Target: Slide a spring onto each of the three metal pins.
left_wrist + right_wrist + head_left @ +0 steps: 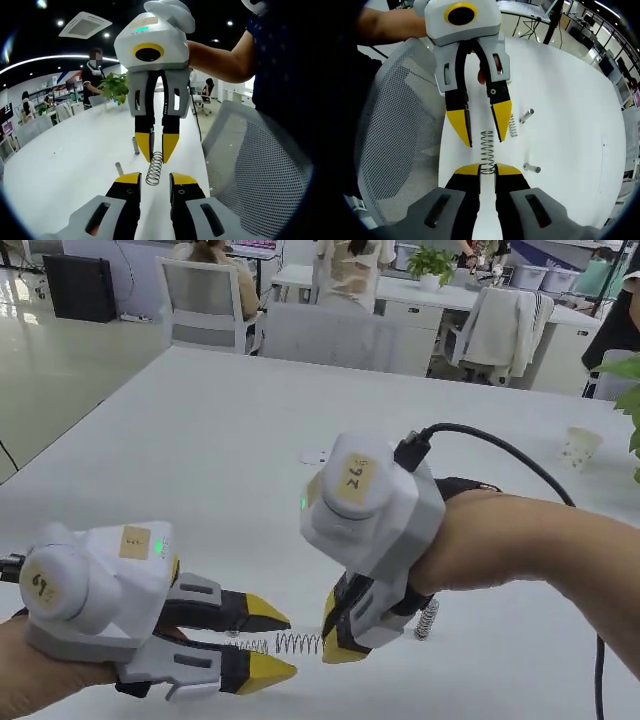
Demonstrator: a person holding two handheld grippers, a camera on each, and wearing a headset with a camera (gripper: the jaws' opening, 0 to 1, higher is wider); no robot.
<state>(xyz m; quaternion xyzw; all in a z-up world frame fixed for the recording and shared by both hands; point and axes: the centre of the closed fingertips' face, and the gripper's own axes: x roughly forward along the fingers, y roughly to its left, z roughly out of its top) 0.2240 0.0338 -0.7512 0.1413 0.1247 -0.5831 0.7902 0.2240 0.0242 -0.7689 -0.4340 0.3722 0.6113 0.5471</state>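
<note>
Now, right gripper point(487, 171): jaws pinching 1 end of the held spring point(487, 145); the rest of the coil pokes out free toward the other gripper.
Left gripper point(156, 180): jaws spread, nothing in them, tips on either side of the coil's free end; looks apart from it, not touching.
Held spring: off the surface point(200, 440), lying level between the 2 grippers in the head view; cannot tell whether a pin is inside it.
2nd spring point(512, 125): on the surface just beside the left gripper's tip; too small to tell if it already sits on a pin.
Far pin point(526, 116): bare, lying just beside the 2nd spring.
Near pin point(532, 168): bare, lying near the right jaws, to their side.
Step, my guess: lining up the held spring for threading; at least 2 pins look undone.
Doing it well: pinch only the last coil so the bore is open, and squeeze lightly so it doesn't flatten. Left jaws take a pin by 1 end, match axes, feed straight.
Risk: a skewed entry could buckle the coil or flick it away.
</note>
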